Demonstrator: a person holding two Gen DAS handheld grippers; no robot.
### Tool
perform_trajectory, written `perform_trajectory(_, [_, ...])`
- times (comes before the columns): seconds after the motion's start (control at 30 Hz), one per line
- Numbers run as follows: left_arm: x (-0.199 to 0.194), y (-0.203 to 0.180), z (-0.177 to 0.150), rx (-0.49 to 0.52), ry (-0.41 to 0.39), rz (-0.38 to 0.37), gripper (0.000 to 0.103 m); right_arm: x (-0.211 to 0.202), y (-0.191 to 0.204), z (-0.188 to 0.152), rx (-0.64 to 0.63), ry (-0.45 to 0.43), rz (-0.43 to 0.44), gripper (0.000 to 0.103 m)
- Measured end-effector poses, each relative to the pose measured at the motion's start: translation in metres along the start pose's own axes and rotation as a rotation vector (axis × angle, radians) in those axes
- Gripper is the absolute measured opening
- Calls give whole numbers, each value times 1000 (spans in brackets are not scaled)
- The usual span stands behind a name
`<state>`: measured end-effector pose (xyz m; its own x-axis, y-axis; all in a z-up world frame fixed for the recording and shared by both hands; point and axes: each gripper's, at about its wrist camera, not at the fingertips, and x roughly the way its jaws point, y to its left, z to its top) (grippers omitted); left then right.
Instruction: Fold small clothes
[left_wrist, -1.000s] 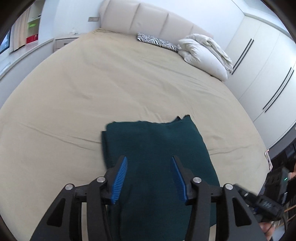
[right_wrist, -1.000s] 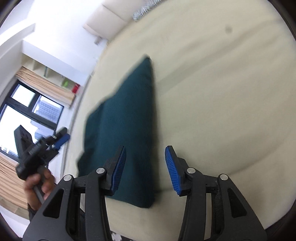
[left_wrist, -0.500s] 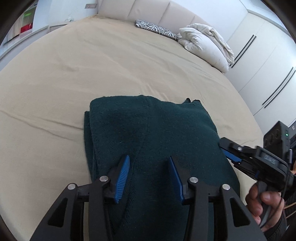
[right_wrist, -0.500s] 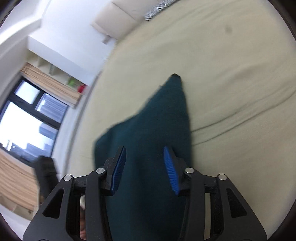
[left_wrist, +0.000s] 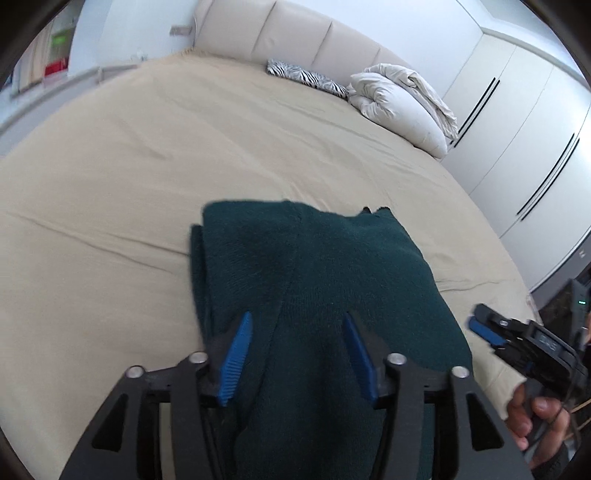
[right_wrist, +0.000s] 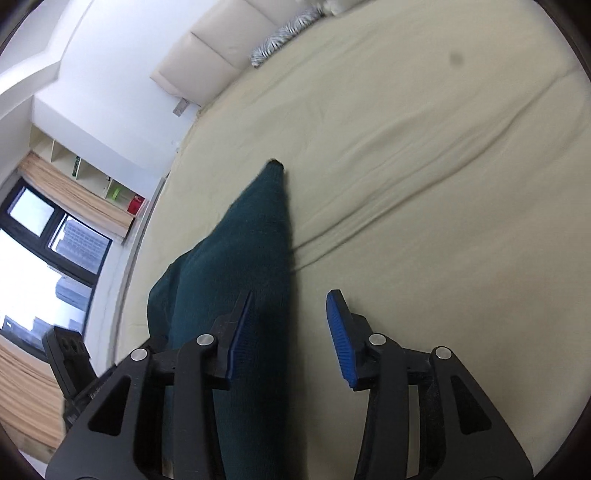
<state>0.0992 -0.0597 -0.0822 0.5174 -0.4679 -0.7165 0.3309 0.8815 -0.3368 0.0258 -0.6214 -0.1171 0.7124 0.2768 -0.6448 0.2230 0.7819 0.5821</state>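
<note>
Left wrist view: the dark green garment (left_wrist: 314, 280) is lying folded on the bed (left_wrist: 147, 166), at six o'clock. I am opening both the left gripper (left_wrist: 297, 354) and the right gripper (right_wrist: 290, 328), gripping nothing. Next I probably need one more fold, catching an edge.

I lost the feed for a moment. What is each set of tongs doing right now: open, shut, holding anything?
Left tongs: opening, over the green garment, not gripping it.
Right tongs: opening, astride the garment's edge, holding nothing.
</note>
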Motion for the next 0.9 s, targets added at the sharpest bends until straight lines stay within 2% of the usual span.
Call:
perform_trajectory(0.07, [-24, -12, -3, 47, -78, 75, 84, -31, 16, -11, -86, -71, -62, 42])
perform_trajectory(0.17, [-72, -31, -7, 132, -245, 217, 103, -78, 47, -24, -231, -182, -157, 50])
perform_trajectory(0.2, [-85, -37, -8, 152, -294, 254, 103, -93, 58, -27, -277, -224, -191, 53])
perform_trajectory(0.27, [-111, -47, -10, 189, -374, 329, 103, -118, 79, -26, -343, -322, -238, 75])
perform_trajectory(0.37, [-149, -61, -12, 211, -483, 447, 103, -145, 115, -25, -377, -482, -232, 96])
perform_trajectory(0.4, [-163, -67, -13, 213, -528, 487, 103, -158, 124, -27, -379, -538, -233, 98])
perform_trajectory(0.5, [-204, -74, -14, 229, -658, 570, 103, -185, 146, -28, -418, -630, -219, 101])
perform_trajectory(0.6, [-233, -79, -11, 234, -680, 603, 103, -214, 163, -28, -441, -669, -152, 102])
perform_trajectory(0.7, [-254, -86, -15, 239, -733, 615, 103, -237, 178, -27, -439, -718, -118, 103])
perform_trajectory(0.77, [-255, -84, -14, 216, -685, 642, 103, -250, 189, -30, -449, -736, -118, 103])
perform_trajectory(0.83, [-246, -79, -10, 211, -603, 598, 103, -264, 197, -33, -454, -743, -107, 103])
perform_trajectory(0.9, [-233, -74, -9, 192, -555, 592, 103, -269, 200, -35, -454, -738, -111, 103])
